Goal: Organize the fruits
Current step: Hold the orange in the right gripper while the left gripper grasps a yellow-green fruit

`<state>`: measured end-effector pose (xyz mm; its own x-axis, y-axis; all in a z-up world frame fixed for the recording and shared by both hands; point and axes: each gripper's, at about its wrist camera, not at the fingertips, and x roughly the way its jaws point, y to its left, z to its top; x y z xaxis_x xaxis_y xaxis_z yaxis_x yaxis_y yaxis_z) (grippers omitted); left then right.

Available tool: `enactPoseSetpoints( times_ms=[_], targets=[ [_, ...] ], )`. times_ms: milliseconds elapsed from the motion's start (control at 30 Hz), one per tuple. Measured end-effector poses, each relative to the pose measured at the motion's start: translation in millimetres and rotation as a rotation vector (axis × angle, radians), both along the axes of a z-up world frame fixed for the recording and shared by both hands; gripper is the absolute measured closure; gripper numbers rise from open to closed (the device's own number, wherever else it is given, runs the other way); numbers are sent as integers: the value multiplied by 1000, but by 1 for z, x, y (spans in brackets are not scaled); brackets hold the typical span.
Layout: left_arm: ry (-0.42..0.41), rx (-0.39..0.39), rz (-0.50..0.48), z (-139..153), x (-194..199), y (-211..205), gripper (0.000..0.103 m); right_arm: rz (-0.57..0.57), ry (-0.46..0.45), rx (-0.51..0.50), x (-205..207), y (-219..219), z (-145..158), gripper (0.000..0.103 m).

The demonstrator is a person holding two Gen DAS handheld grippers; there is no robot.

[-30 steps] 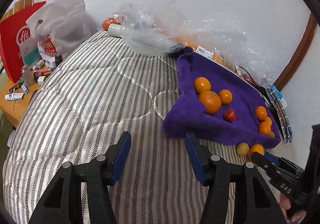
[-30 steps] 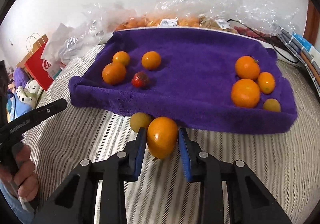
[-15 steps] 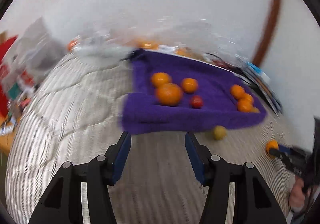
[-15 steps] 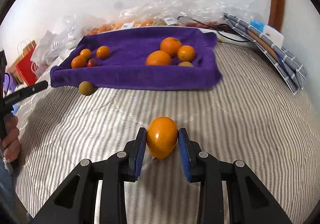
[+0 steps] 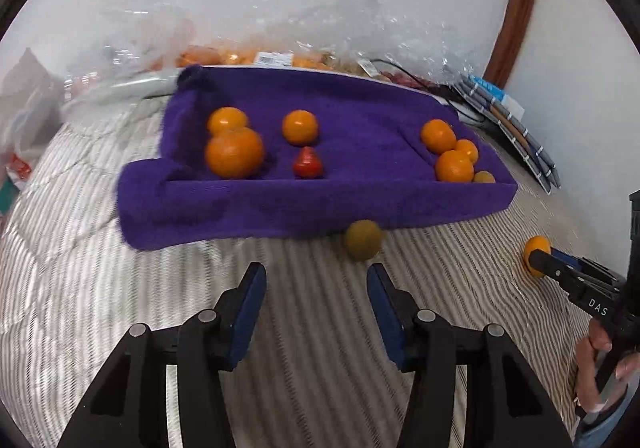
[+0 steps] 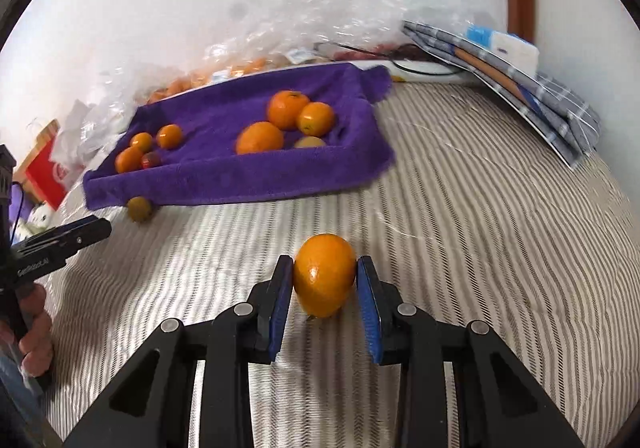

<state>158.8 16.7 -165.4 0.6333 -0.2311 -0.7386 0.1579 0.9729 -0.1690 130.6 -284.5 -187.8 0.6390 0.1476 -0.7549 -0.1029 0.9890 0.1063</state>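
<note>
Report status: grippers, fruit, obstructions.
Right gripper shut on orange. Left gripper closing, empty, facing yellow-green fruit beside purple towel. Nothing between.

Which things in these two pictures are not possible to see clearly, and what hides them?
- Fruit inside the clear plastic bags, left wrist view: wrinkled film and blur hide the count.
- Yellow-green fruit on the purple towel, right wrist view: the towel's fold hides its lower part.
- Label: too small.

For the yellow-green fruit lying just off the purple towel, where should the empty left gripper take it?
Across its round middle, coming from the near side, away from the towel. The yellow-green fruit sits against the purple towel edge, so the left gripper has free sides only left and right.
</note>
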Motion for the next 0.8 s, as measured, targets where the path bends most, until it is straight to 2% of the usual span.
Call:
enactPoseSetpoints(
  times_ms=[167, 367, 400, 433, 467, 500, 567, 700, 800],
  targets=[
    [21, 34, -30, -3, 15, -25, 55, -31, -35, -24, -5, 0, 4, 71],
    [25, 56, -5, -6, 26, -40, 55, -24, -39, 27, -5, -8, 4, 71],
    [25, 64, -2, -6, 28, -42, 58, -23, -41, 35, -6, -9, 5, 71],
    [23, 83, -9, -6, 28, -45, 71, -23, -39, 38, -6, -9, 4, 71],
    [20, 94, -18, -6, 27, -48, 79, -24, -36, 37, -5, -9, 4, 71],
    [20, 86, -30, -6, 27, -50, 79, -26, -33, 34, -5, -8, 4, 71],
    [-2, 21, -72, -2, 21, -47, 79, -28, -31, 25, -5, -7, 3, 71],
    [-71, -81, -55, 9, 8, -30, 79, -30, -30, 11, -5, -6, 3, 71],
    [-104, -91, -23, 14, 3, -25, 79, -29, -36, 1, -6, -5, 3, 71]
  ],
)
